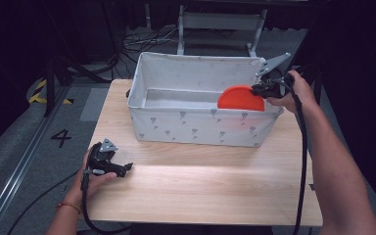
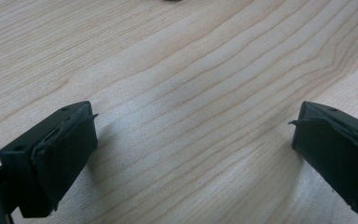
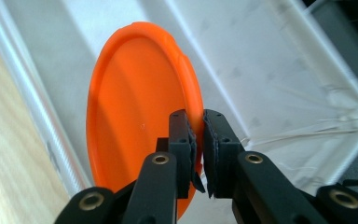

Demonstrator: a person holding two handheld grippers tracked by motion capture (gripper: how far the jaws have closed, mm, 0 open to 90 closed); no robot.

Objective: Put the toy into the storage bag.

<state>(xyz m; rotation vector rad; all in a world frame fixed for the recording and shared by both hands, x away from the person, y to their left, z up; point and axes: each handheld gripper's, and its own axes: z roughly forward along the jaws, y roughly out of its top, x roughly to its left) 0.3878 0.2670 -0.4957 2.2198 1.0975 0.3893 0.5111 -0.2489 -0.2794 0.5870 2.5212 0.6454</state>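
Observation:
An orange plate [image 1: 241, 99] stands on edge inside the white fabric bin [image 1: 176, 125], at its right end. My right gripper [image 1: 260, 90] is shut on the plate's rim [image 3: 193, 100] and holds the plate [image 3: 140, 112] upright above the bin's floor. Down on the wooden table [image 1: 200, 186] at the front left, my left gripper [image 1: 126, 169] rests in the person's hand. Its jaws stand wide apart over bare wood [image 2: 191, 116] with nothing between the fingers [image 2: 65, 149].
The bin takes up the back half of the table; its walls [image 3: 270, 60] are soft white fabric with small grey marks. A cable [image 1: 301, 161] trails from the right gripper along the forearm. Grey floor with a painted "4" [image 1: 61, 138] lies left of the table.

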